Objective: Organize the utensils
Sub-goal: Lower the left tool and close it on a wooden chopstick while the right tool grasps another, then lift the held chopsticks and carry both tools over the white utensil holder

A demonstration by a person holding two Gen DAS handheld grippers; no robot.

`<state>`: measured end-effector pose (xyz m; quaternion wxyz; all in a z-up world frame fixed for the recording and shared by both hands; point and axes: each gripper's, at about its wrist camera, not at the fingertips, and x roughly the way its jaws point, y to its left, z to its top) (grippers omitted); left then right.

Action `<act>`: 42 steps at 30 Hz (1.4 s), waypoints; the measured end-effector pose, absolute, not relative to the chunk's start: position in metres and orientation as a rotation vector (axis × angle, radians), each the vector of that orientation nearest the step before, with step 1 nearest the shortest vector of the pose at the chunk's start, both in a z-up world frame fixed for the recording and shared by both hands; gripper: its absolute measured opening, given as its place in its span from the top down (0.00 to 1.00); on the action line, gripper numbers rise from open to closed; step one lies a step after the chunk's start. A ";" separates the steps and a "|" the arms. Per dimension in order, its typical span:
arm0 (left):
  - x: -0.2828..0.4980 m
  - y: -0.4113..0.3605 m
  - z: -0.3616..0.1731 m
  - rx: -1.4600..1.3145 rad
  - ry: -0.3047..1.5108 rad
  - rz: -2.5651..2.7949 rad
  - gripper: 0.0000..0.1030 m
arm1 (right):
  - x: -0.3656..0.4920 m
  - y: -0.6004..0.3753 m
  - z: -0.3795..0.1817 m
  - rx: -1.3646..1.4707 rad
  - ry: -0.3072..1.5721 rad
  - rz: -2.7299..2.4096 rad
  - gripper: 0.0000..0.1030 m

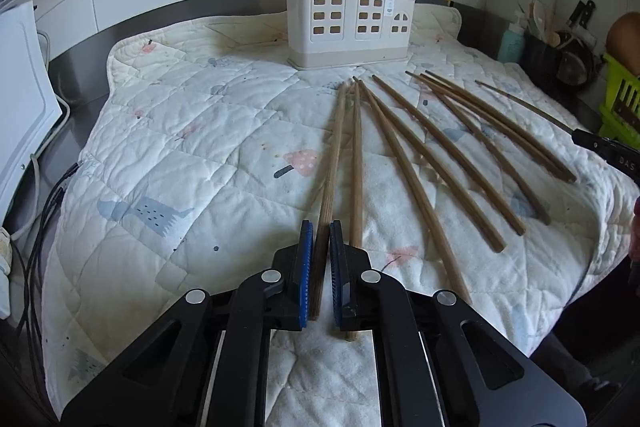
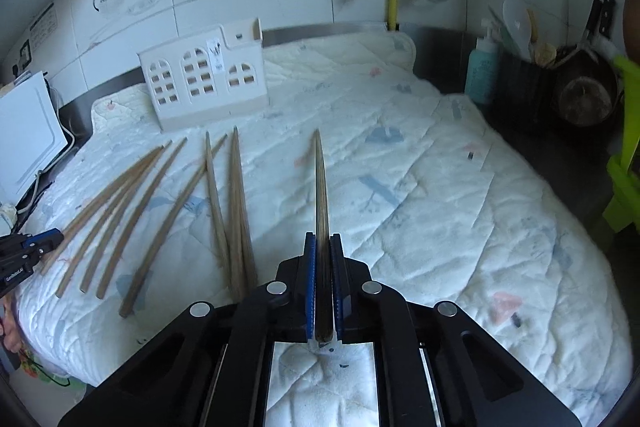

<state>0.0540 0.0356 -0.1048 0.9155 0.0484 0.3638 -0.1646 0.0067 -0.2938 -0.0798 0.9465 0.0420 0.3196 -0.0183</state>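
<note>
Several brown wooden chopsticks (image 1: 432, 155) lie fanned out on a quilted white mat (image 1: 180, 147). A cream utensil holder (image 1: 348, 23) with arched window cut-outs stands upright at the mat's far edge. My left gripper (image 1: 322, 227) is shut on the thick end of the leftmost, paler chopstick (image 1: 334, 147), whose tip points toward the holder. My right gripper (image 2: 324, 237) is shut on another chopstick (image 2: 319, 187) that points forward, right of the holder (image 2: 208, 83). The remaining chopsticks (image 2: 132, 211) lie to its left. The left gripper (image 2: 32, 247) shows at that view's left edge.
A white board (image 1: 20, 87) and cables (image 1: 44, 211) sit left of the mat. On the right stand a teal bottle (image 2: 482, 71), a black pot of utensils (image 2: 520, 87), a dark pan (image 2: 584, 99) and a green basket (image 2: 624, 171). Pipes run down the tiled wall.
</note>
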 end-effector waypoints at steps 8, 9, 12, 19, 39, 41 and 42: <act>0.049 0.034 -0.085 0.071 0.701 -0.349 0.95 | -0.003 -0.287 -0.033 0.042 0.543 0.000 0.93; 0.048 0.035 -0.080 0.063 0.694 -0.361 0.95 | -0.003 -0.286 -0.027 0.040 0.532 0.008 0.93; 0.046 0.035 -0.066 0.054 0.669 -0.381 0.95 | 0.001 -0.284 -0.013 0.033 0.504 0.030 0.93; 0.058 0.037 -0.032 -0.010 0.626 -0.416 0.95 | 0.027 -0.281 0.021 0.025 0.487 0.115 0.93; 0.130 0.004 0.040 0.070 0.586 -0.456 0.95 | 0.168 -0.265 0.140 -0.059 0.503 0.248 0.93; 0.124 0.007 0.033 0.073 0.607 -0.466 0.94 | 0.179 -0.260 0.138 -0.058 0.514 0.256 0.93; 0.120 0.009 0.028 0.081 0.619 -0.464 0.94 | 0.182 -0.258 0.137 -0.061 0.515 0.255 0.93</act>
